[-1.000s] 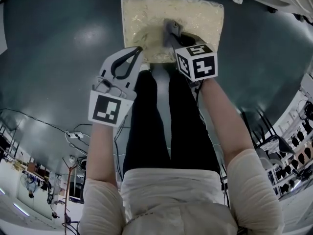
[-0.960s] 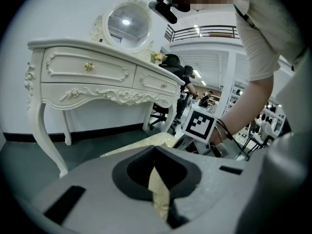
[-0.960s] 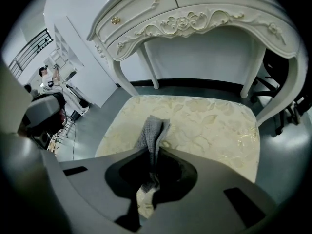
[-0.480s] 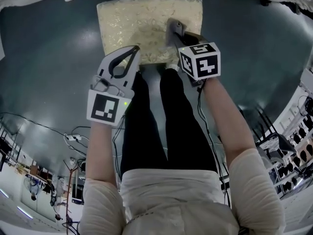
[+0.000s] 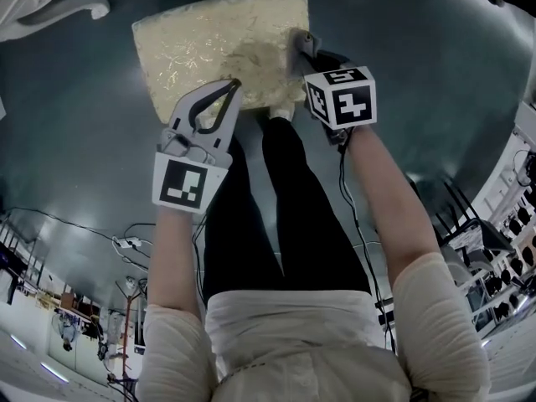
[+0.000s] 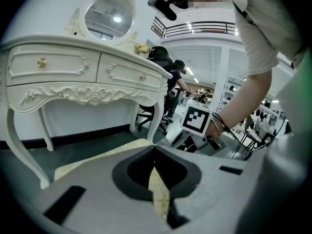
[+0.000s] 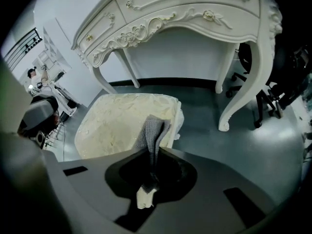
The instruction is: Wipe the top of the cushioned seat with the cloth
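The cream patterned cushioned seat (image 5: pixel 209 48) lies on the dark floor ahead of the person's legs. My right gripper (image 5: pixel 299 47) is shut on a grey knitted cloth (image 7: pixel 153 130), which hangs from its jaws over the seat's near right corner. The seat (image 7: pixel 119 123) fills the space just beyond the cloth in the right gripper view. My left gripper (image 5: pixel 228 86) hovers over the seat's near edge, its jaws closed with nothing between them. A sliver of the seat (image 6: pixel 159 194) shows through the slit of the left gripper (image 6: pixel 155 154).
A white carved dressing table (image 6: pixel 78 74) with curved legs (image 7: pixel 239 82) stands behind the seat. The person's black-trousered legs (image 5: pixel 276 208) stand close to the seat's near edge. Cables (image 5: pixel 126 241) trail on the floor at the left.
In the head view the seat has slid left and turned. The right gripper with the cloth now sits at the seat's right edge instead of its middle. The left gripper has barely moved.
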`<state>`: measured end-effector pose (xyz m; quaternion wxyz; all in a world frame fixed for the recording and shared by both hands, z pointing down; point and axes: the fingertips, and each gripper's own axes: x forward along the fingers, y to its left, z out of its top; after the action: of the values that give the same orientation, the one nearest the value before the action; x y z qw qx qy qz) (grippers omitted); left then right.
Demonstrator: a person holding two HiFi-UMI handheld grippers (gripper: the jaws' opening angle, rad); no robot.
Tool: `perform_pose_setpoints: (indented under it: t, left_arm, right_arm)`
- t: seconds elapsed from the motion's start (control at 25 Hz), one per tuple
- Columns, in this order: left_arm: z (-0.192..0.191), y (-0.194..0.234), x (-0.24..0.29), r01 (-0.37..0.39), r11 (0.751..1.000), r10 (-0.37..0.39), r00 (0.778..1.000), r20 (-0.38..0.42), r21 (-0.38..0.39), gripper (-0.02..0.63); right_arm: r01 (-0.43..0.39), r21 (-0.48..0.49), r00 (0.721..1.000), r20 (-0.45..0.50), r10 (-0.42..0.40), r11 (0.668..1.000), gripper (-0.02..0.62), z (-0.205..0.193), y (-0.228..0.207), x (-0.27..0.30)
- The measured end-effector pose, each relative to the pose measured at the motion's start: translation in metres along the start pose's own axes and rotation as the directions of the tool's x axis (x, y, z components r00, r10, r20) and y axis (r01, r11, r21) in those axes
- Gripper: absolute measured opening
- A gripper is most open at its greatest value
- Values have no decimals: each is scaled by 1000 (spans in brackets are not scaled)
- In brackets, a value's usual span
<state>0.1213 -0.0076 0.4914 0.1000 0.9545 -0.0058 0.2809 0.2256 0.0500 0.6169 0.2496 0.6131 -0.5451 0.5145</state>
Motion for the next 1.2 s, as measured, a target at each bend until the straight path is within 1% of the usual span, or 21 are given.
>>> perform_pose_setpoints:
  t: [0.16, 0.24, 0.44, 0.56, 0.72, 1.0, 1.2]
  left_arm:
    - [5, -9, 6, -6, 1000, 6, 1000, 7, -1, 1]
    - [9, -11, 5, -13, 1000, 13, 1000, 20, 11, 0]
    - [9, -17, -6, 9, 999, -10, 1000, 29, 45, 0]
    - [11, -13, -19, 13, 999, -15, 999, 42, 46, 2]
    - [3, 0, -53, -1, 999, -2, 998, 58, 52, 0]
    - [-42, 40, -133, -51, 998, 50, 998, 36, 24, 1]
    - [-72, 61, -177, -79, 997, 79, 997, 24, 4, 0]
  right_arm:
    - [48, 6, 999, -17, -48, 999, 28, -9, -19, -6]
    - [56, 7, 998, -18, -55, 998, 28, -10, -21, -11]
    - [9, -16, 1000, 20, -8, 1000, 28, 2, 4, -28]
    - [-4, -31, 999, 33, 5, 1000, 28, 9, 25, -33]
    - [-25, -17, 999, 37, 25, 1000, 28, 7, 71, -26]
    - [-102, -50, 995, 16, 103, 994, 28, 0, 186, 10]
    - [-141, -88, 990, -12, 141, 986, 28, -7, 250, 33]
